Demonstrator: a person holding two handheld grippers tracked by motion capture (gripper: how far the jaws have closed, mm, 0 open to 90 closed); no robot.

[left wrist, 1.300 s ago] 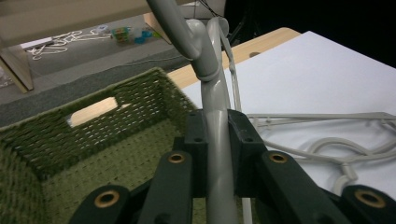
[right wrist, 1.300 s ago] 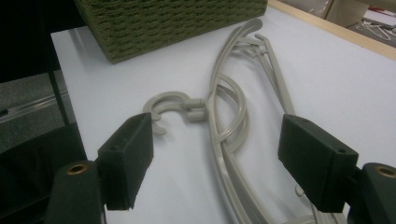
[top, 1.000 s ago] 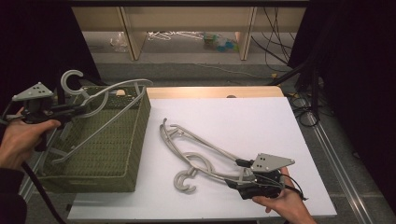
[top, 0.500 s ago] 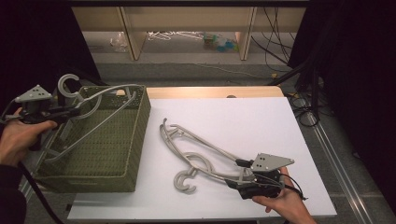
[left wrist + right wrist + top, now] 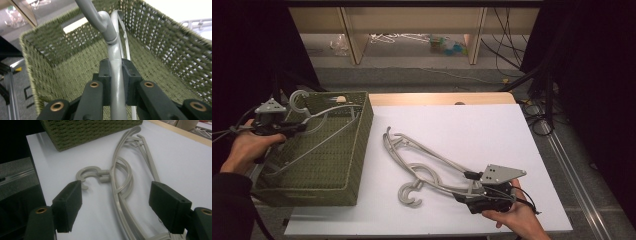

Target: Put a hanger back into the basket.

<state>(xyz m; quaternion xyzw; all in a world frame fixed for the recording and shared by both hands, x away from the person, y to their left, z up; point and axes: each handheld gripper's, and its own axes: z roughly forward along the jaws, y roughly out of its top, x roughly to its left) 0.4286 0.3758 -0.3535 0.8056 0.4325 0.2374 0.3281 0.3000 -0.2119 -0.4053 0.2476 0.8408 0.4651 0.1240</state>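
Nearest, at the front edge of the white table (image 5: 492, 125), the right gripper (image 5: 464, 186) lies low over the tabletop in the person's right hand (image 5: 514, 220), its jaws spread wide and pressing on nothing. Between those jaws, in the right gripper view, run the long arms of the grey hangers (image 5: 125, 185) that lie flat on the table, their hooks curled toward the front edge. These hangers sit just beside the right wall of the green woven basket (image 5: 357, 150), apart from it. Farther left, the basket stands at the table's left end. Over its left rim the left gripper (image 5: 302, 126), held by the left hand (image 5: 247, 147), has its jaws clamped on the neck of another grey hanger (image 5: 116, 82). That hanger slants down into the basket, its hook (image 5: 297, 99) rising above the basket's far left corner.
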